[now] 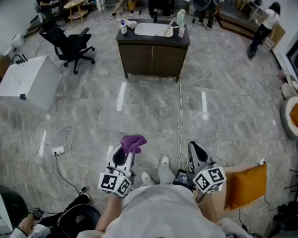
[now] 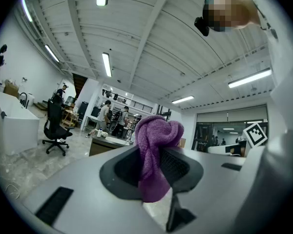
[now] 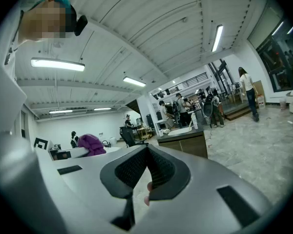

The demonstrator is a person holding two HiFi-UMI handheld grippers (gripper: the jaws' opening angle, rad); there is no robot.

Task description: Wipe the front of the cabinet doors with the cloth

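Observation:
The dark brown cabinet [image 1: 152, 58] with two front doors stands far ahead across the floor; it also shows small in the left gripper view [image 2: 105, 146] and the right gripper view [image 3: 185, 143]. A purple cloth [image 1: 133, 143] [image 2: 156, 150] is bunched between the jaws of my left gripper [image 1: 122, 155] [image 2: 154, 168], which is shut on it and held close to my body. My right gripper [image 1: 197, 153] [image 3: 147, 168] sits beside it, jaws together with nothing between them. The cloth [image 3: 92, 144] appears at the left of the right gripper view.
On the cabinet top are a white sink [image 1: 151, 29] and bottles [image 1: 123, 27]. A black office chair [image 1: 72, 46] and a white box [image 1: 27, 83] stand to the left. A cable [image 1: 179, 113] runs along the floor; a power strip [image 1: 58, 150] lies left. An orange-cushioned seat [image 1: 248, 185] is at my right. People move at the back.

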